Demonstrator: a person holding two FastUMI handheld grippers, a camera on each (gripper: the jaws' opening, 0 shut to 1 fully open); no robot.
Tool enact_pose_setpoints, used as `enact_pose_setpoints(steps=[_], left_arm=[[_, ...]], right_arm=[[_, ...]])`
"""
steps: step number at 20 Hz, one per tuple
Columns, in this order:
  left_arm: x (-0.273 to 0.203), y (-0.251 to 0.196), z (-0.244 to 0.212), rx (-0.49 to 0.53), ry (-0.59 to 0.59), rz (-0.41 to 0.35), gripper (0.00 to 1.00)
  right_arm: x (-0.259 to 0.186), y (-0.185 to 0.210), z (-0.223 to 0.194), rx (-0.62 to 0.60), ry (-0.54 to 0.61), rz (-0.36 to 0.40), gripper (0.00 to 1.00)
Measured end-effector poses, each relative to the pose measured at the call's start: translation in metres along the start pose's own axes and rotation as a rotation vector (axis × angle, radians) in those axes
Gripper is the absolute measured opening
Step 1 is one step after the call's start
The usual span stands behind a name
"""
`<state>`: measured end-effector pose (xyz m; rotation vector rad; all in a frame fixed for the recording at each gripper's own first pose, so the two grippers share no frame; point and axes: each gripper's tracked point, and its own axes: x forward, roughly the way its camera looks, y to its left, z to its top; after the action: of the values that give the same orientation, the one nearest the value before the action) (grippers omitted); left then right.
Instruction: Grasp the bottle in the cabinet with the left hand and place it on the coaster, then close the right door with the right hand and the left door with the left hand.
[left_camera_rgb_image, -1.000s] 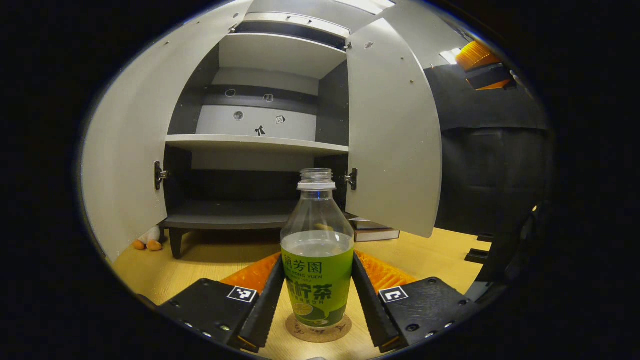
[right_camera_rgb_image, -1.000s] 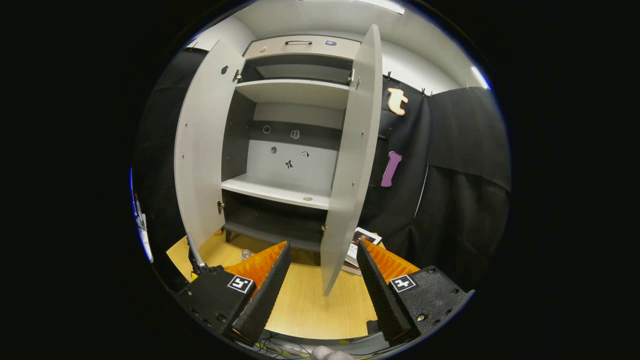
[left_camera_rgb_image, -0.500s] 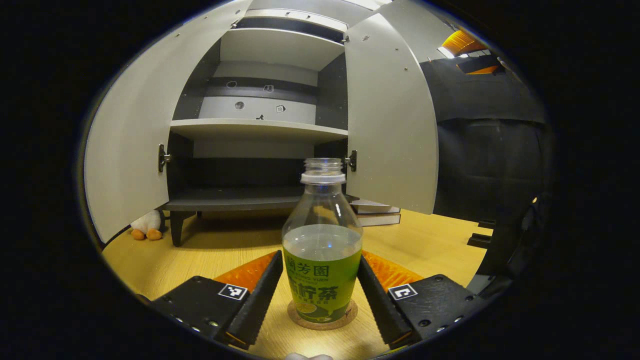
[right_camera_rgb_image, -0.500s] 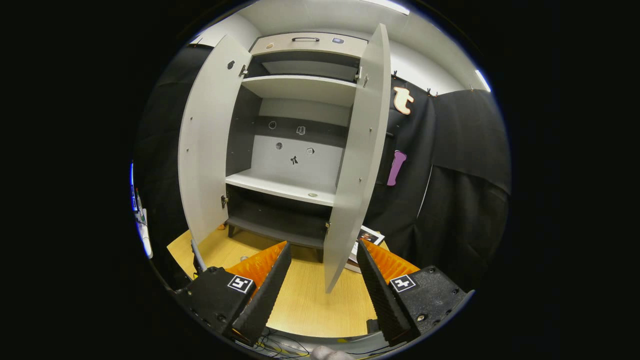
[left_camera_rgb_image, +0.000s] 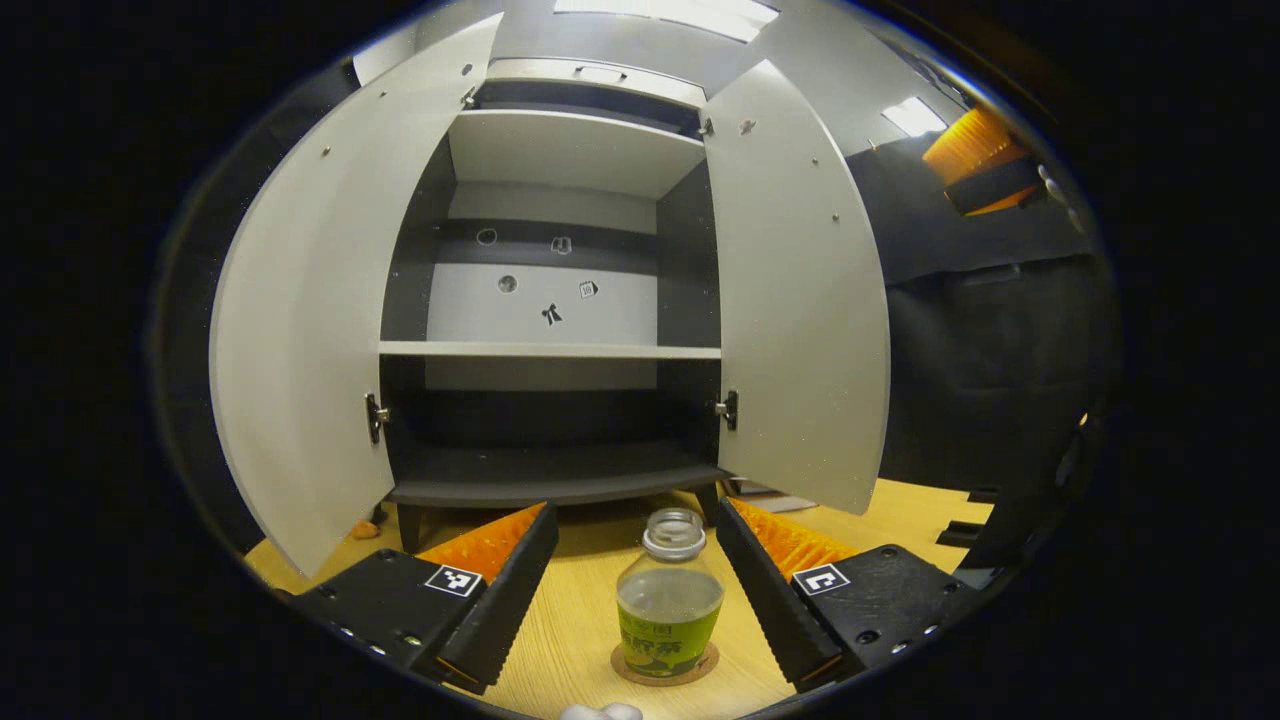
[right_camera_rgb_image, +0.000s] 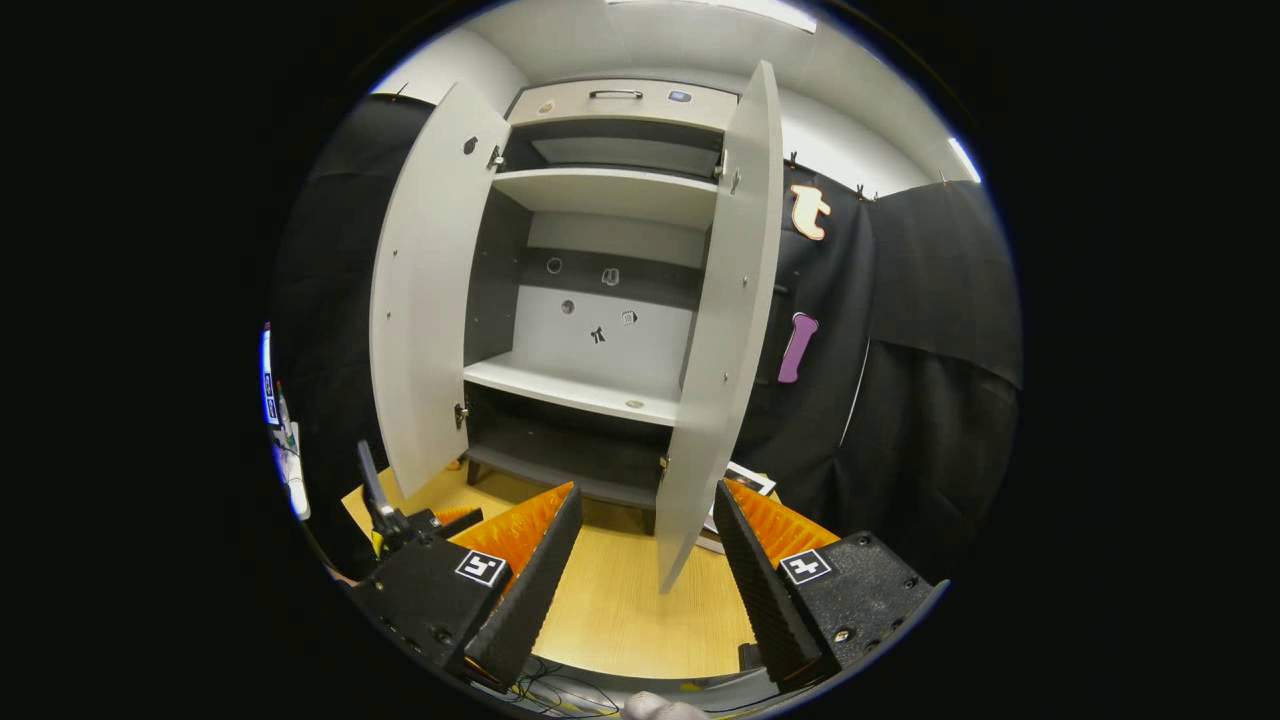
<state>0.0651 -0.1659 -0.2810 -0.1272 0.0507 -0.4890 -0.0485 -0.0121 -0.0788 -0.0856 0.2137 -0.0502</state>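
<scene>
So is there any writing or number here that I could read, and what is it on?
Bottle label: printed, too small to read.
Stickers on the cabinet back: too small to read.
Square markers: black-and-white patterns, no words.

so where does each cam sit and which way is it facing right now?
Left gripper view: rides the left gripper, above the table, facing the open cabinet; own open fingers either side of the bottle on its coaster.
Right gripper view: rides the right gripper, facing the right door edge; own open fingers show.
Shared: cabinet, both doors, table.
</scene>
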Motion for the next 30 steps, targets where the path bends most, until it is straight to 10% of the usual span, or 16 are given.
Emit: enact_pose_setpoints(steps=[8, 15, 24, 30], left_arm=[[-0.024, 0.011, 0.117, -0.09, 0.057, 0.06, 0.97], [-0.084, 0.081, 0.229, 0.043, 0.014, 0.26, 0.97], [-0.19, 0.112, 0.225, 0.089, 0.102, 0.497, 0.97], [-0.193, 0.08, 0.224, 0.056, 0.107, 0.525, 0.97]], right_arm=[[-0.016, -0.011, 0.026, 0.049, -0.091, 0.007, 0.82], [-0.009, -0.033, 0.045, 0.091, -0.151, -0.007, 0.82], [0.029, -0.087, 0.063, 0.099, -0.182, -0.044, 0.82], [0.074, -0.178, 0.094, 0.114, -0.204, -0.141, 0.82]])
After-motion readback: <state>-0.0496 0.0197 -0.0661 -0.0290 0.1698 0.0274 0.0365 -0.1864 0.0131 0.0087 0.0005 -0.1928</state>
